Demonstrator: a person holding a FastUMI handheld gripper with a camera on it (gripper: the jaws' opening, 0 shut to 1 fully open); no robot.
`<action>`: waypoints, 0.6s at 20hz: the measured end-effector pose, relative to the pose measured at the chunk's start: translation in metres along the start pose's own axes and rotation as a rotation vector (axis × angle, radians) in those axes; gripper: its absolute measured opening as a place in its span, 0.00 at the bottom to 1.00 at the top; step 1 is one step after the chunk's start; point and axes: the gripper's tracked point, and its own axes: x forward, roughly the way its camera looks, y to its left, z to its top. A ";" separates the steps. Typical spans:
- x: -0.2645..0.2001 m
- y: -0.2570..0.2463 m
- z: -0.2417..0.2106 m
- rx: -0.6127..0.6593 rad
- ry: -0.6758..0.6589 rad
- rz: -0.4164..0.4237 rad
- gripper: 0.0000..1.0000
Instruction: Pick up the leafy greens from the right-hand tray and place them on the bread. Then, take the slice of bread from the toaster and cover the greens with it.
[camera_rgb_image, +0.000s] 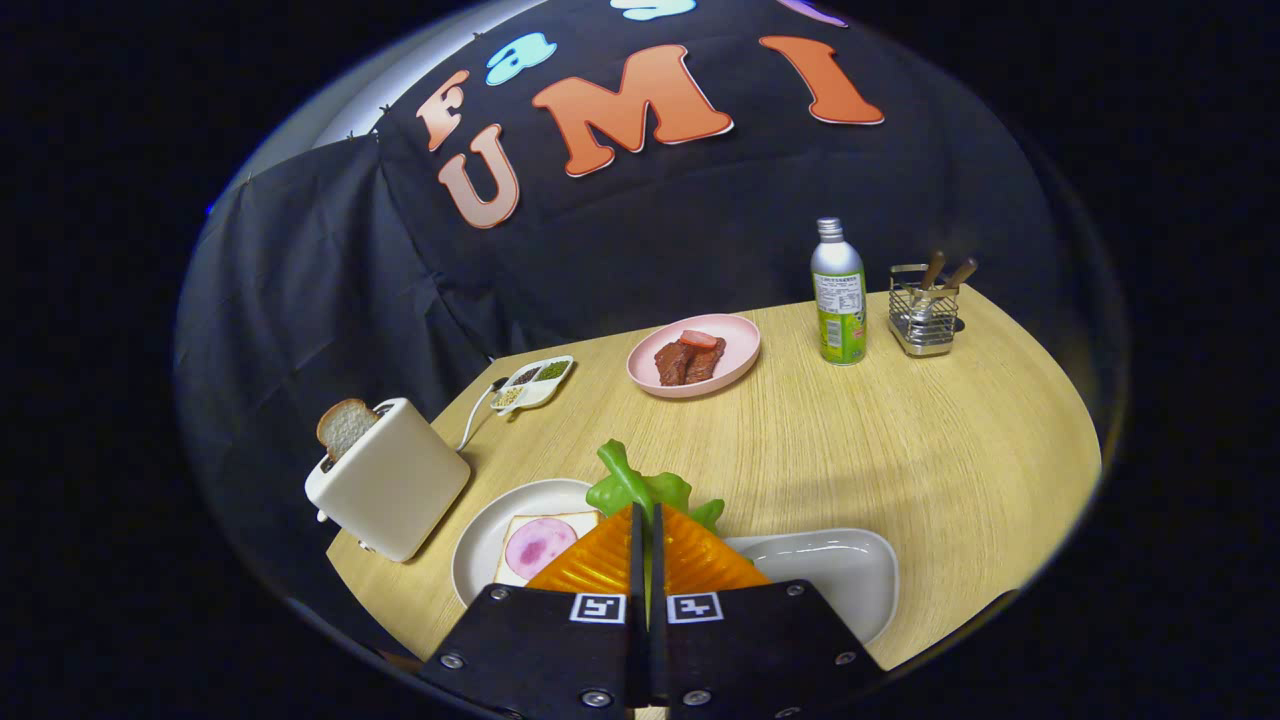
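Gripper view: the hand-held gripper (645, 515) has its fingers pressed together on the leafy greens (640, 487), which stick out just ahead of the tips, above the gap between the round plate (480, 545) and the right-hand tray (850, 570). The greens look light, floppy and thin, so a pinch at the bunched stem end seems safest; loose leaves may droop or slip. The bread (520, 560) with a pink slice of ham (540, 547) lies on the plate, just left of the fingers. The toaster (390, 480), with a bread slice (346, 425) standing in it, sits close beside the plate. Well beyond on the table (900, 450) are a pink plate of meat (694, 355), a condiment dish (532, 383), a bottle (838, 292) and a cutlery rack (924, 315), none in the way.
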 end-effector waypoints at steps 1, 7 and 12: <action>0.003 0.005 0.001 -0.006 0.002 0.008 0.01; 0.023 0.041 0.004 -0.051 0.016 0.059 0.01; 0.057 0.063 -0.023 -0.128 0.097 0.049 0.01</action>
